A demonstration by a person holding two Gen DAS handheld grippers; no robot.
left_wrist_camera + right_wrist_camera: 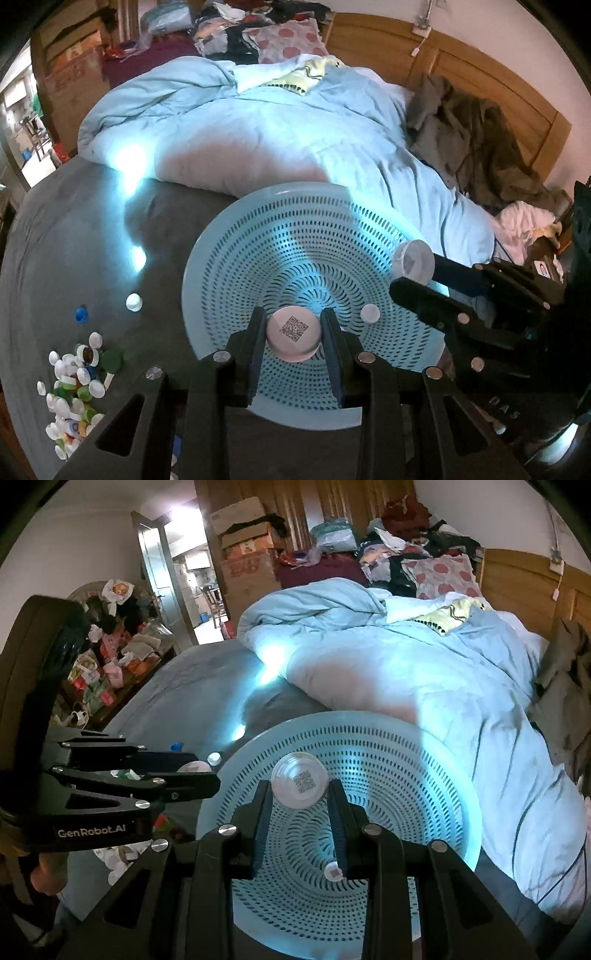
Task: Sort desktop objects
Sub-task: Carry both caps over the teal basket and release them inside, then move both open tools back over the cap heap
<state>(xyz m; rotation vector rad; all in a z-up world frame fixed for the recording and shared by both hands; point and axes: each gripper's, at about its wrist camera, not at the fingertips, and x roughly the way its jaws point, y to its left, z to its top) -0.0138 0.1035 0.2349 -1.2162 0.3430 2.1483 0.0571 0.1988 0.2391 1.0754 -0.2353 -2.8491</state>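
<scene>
While both grippers hover over a pale blue perforated basket (258, 236) on a grey bed, the left gripper (293, 334) pinches a white bottle cap (293, 332) printed with a square code, and the right gripper (300, 792) pinches another such cap (299, 784). One small white cap (370, 313) lies inside the basket. A heap of mixed caps (74, 391) sits to the left on the grey cover.

Perforated basket (314, 258) on the bed before the duvet (258, 122), one cap (370, 314) inside, cap pile (74, 391) to its left
</scene>
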